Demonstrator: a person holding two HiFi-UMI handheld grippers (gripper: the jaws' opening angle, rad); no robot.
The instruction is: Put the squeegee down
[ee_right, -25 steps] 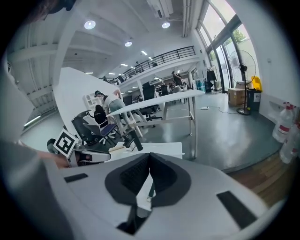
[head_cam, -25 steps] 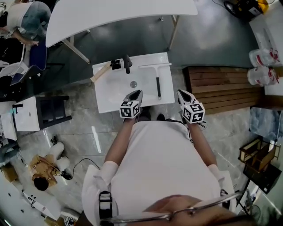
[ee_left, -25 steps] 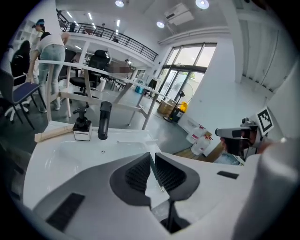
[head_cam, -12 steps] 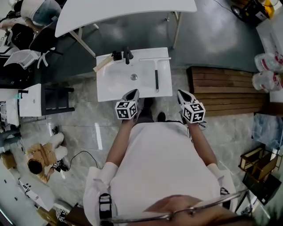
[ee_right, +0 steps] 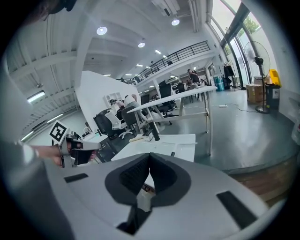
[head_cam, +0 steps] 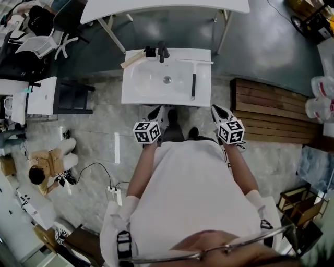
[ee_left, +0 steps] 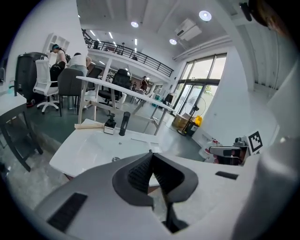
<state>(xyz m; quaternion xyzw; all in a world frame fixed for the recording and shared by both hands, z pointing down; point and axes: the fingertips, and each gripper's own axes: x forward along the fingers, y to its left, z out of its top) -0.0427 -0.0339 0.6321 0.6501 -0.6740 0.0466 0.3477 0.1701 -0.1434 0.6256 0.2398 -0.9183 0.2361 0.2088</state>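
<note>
The squeegee [head_cam: 193,83] lies flat on the right side of the white sink unit [head_cam: 141,96], black handle toward me, blade across the far edge. Neither gripper touches it. My left gripper [head_cam: 158,111] hangs shut and empty just in front of the sink's near edge. My right gripper [head_cam: 217,110] is also shut and empty, off the sink's near right corner. In the left gripper view the shut jaws [ee_left: 150,153] point over the sink [ee_left: 84,150]. The right gripper view shows its shut jaws [ee_right: 149,153] below the squeegee handle [ee_right: 173,153].
A black faucet [head_cam: 163,51], a soap dispenser [head_cam: 150,51] and a wooden stick [head_cam: 133,59] sit at the sink's back edge. A slatted wooden platform [head_cam: 271,112] lies to the right, a black stand [head_cam: 73,96] to the left, a white table [head_cam: 167,8] behind. A person [head_cam: 47,164] crouches on the floor at left.
Both grippers have drawn back from the sink toward my body, and the sink now sits farther up the head view. The squeegee stays lying on the sink.
</note>
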